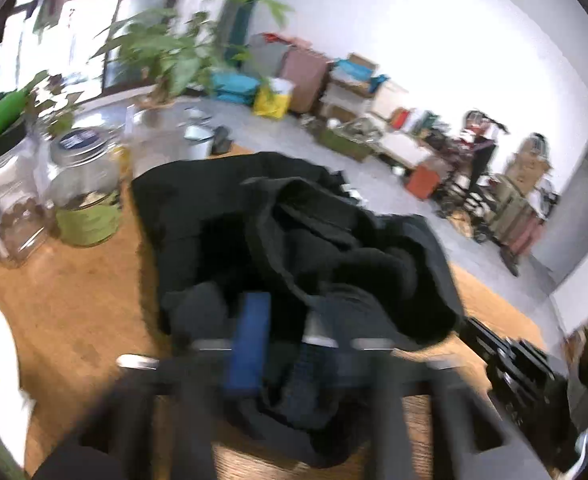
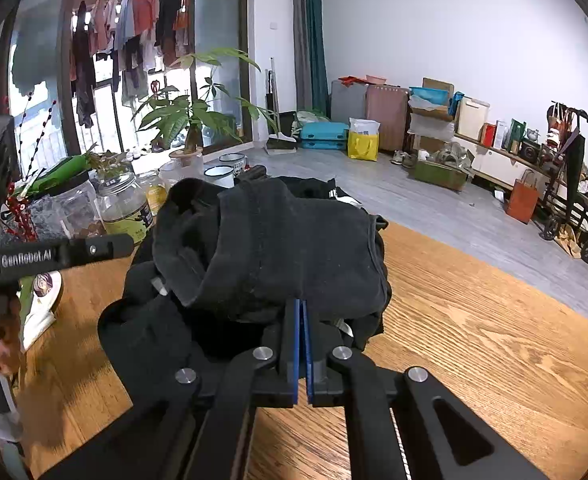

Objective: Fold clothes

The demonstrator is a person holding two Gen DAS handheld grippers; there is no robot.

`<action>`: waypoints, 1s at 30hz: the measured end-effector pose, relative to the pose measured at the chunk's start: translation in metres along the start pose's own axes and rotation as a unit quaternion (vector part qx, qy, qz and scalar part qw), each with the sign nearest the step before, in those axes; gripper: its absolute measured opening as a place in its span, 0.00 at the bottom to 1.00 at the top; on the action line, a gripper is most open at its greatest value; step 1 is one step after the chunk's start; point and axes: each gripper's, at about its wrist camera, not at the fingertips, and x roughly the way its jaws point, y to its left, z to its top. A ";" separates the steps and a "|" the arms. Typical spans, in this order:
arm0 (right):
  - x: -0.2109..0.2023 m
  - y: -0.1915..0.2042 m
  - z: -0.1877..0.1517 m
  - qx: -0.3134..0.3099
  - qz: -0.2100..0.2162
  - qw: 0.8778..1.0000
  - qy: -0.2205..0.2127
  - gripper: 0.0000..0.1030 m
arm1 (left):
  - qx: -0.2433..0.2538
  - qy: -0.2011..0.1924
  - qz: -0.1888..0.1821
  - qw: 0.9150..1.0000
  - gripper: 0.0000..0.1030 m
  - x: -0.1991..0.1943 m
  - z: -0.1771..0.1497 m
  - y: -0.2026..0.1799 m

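Black linkage arms and blue-padded fingers fill the foreground of both wrist views, over a round wooden table [image 2: 473,320] where a crumpled black cotton garment [image 2: 278,248] lies heaped just ahead of the fingertips. Seen from the right wrist, the right gripper [image 2: 302,312] has its two blue pads pressed flat together, their tips at the near hem of the top fold; whether a sliver of cloth is pinched there cannot be told. That sharp view also shows the garment's folded top layer, a stitched seam running away from the fingers. Motion blur marks the left wrist view, where the left gripper [image 1: 290,320] stands wide, one blue pad [image 1: 250,344] to the left and dark cloth bunched across the gap, not squeezed. From here the heap's long axis runs from near the fingers away toward the far table edge. Left of the fingers stands a clear glass jar with a green label [image 1: 86,200].
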 end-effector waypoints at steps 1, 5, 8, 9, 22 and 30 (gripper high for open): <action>0.000 -0.001 -0.001 0.002 -0.001 1.000 -0.002 0.03 | -0.013 -0.005 0.000 1.000 0.76 0.000 0.003 0.004; 0.004 -0.001 -0.006 0.006 0.001 1.000 -0.002 0.02 | -0.028 -0.013 0.005 1.000 0.75 0.018 0.017 0.009; 0.008 0.001 -0.009 -0.002 0.000 1.000 0.000 0.02 | -0.018 -0.008 0.034 0.999 0.62 0.044 0.029 0.007; 0.008 0.001 -0.011 -0.002 -0.002 1.000 -0.001 0.02 | -0.014 -0.003 0.043 0.999 0.38 0.053 0.031 0.007; -0.008 -0.012 -0.026 0.020 -0.013 1.000 0.012 0.01 | 0.034 -0.011 0.084 0.996 0.04 0.023 0.019 -0.013; -0.073 -0.021 -0.030 0.033 -0.026 0.999 0.007 0.01 | 0.050 -0.008 0.054 0.997 0.03 -0.044 -0.004 -0.056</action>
